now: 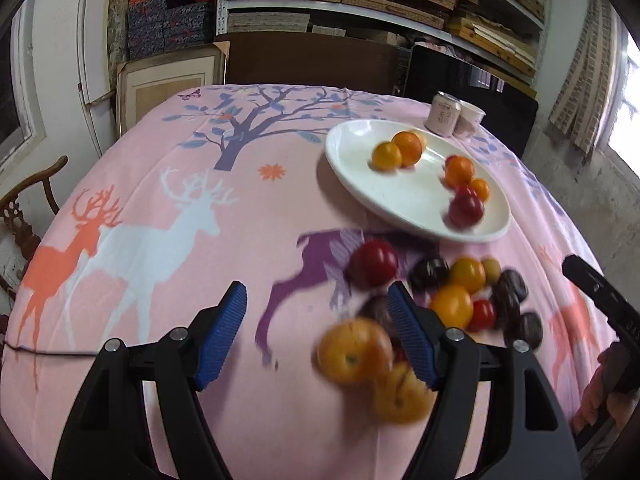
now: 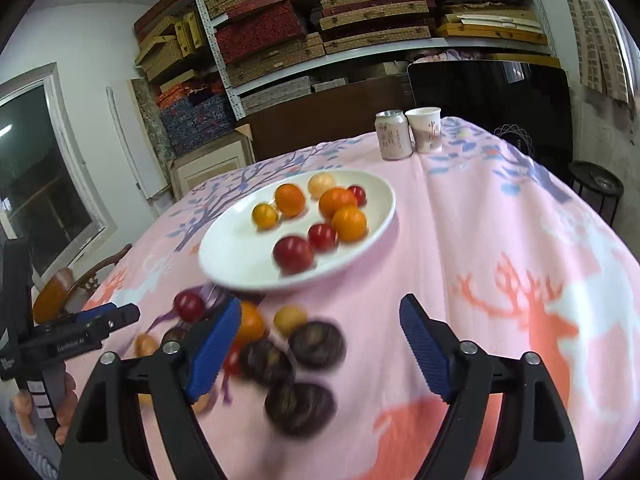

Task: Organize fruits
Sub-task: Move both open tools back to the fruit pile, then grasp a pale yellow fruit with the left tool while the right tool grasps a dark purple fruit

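Note:
A white oval plate [image 1: 360, 148] [image 2: 232, 248] on the pink deer tablecloth holds several orange, yellow and red fruits. In front of it a loose pile of fruit lies on the cloth: a red one [image 1: 374, 262], orange ones [image 1: 452, 306] and dark purple ones [image 2: 318, 344]. My left gripper [image 1: 317, 288] is open, and a blurred orange fruit [image 1: 354, 350] lies on the cloth beside its right finger without being gripped. My right gripper [image 2: 321, 302] is open wide over the purple fruits, its pads clear of them.
A pink drink can [image 2: 392, 134] and a paper cup [image 2: 426, 128] stand at the table's far edge behind the plate. A wooden chair [image 1: 24, 208] is off the left side. Shelves of boxes line the back wall. A hand [image 2: 64, 396] holds the other gripper's handle.

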